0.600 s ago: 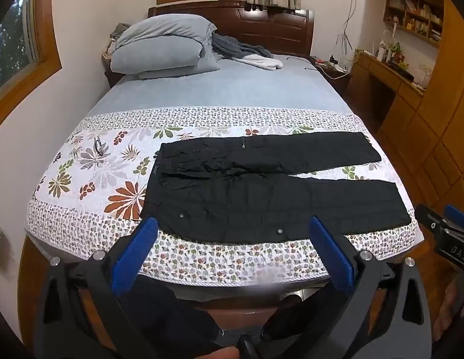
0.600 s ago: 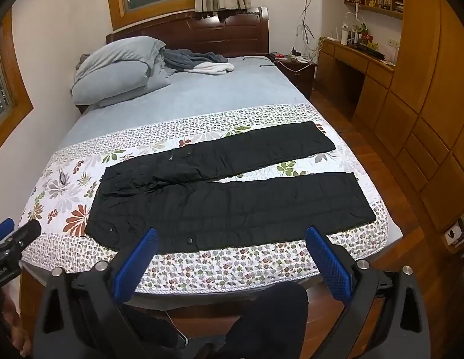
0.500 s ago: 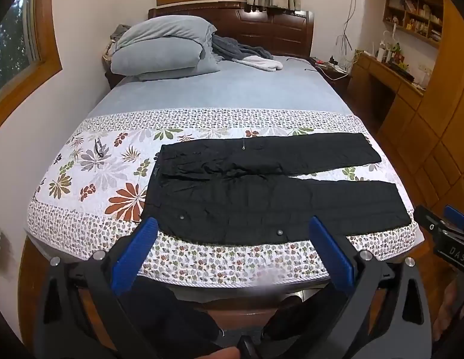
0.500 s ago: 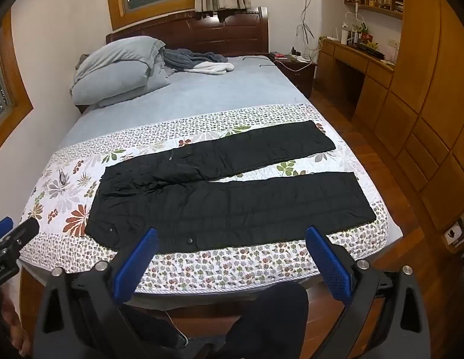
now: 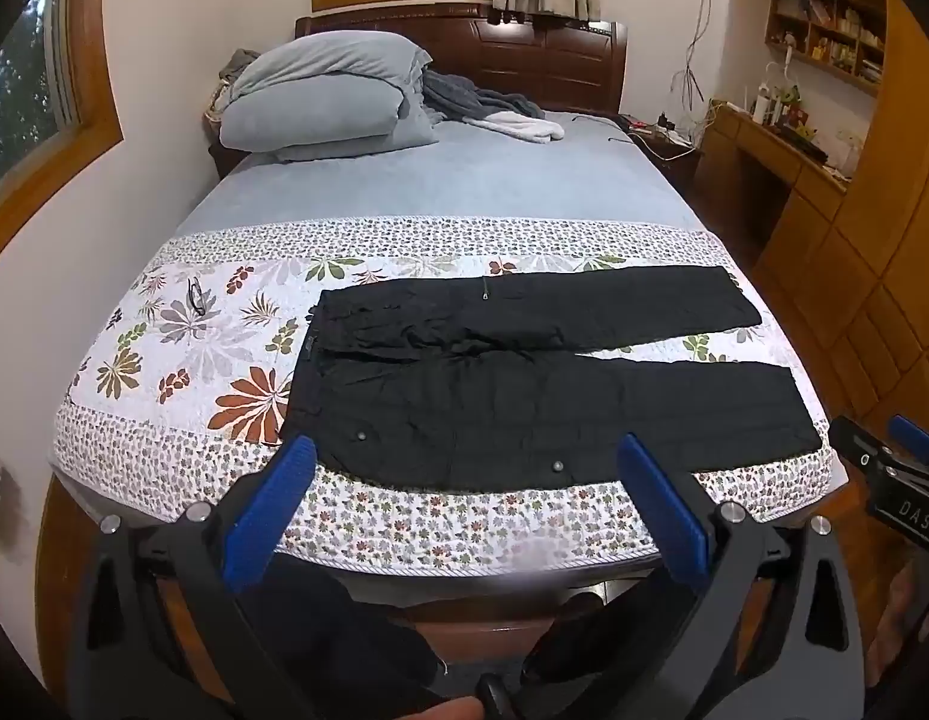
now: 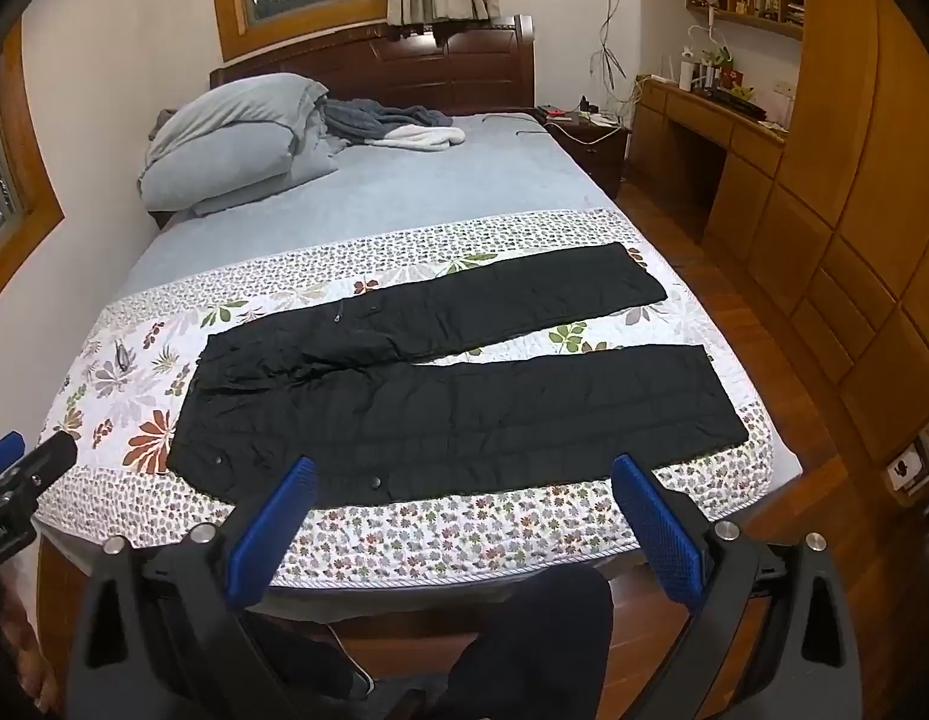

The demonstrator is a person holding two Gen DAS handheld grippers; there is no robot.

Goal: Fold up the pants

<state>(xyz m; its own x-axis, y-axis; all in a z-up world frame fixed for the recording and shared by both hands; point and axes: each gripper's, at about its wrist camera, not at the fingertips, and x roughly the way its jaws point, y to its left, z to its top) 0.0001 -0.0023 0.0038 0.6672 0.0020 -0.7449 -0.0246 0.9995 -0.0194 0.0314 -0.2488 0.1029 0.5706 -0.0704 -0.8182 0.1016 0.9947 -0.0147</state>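
The black pants (image 5: 524, 378) lie flat and unfolded across the floral quilt (image 5: 182, 360) at the foot of the bed (image 5: 452, 180), waist to the left, legs slightly apart; the left gripper (image 5: 464, 456) and right gripper (image 6: 461, 474) hover before the near edge, jaws spread wide, holding nothing.

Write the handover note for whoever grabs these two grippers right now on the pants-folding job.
Left hand-held gripper: open, empty, held off the foot of the bed, above the near edge.
Right hand-held gripper: open, empty, same height, beside the left one.
Pants: black, spread flat across the floral quilt, waistband toward the left, both legs running to the right and splayed apart, near leg along the bed's edge.
Done: pants are laid out; no fold is made.
Left: everything. Probably bring one leg over the other first, then fold along the length.
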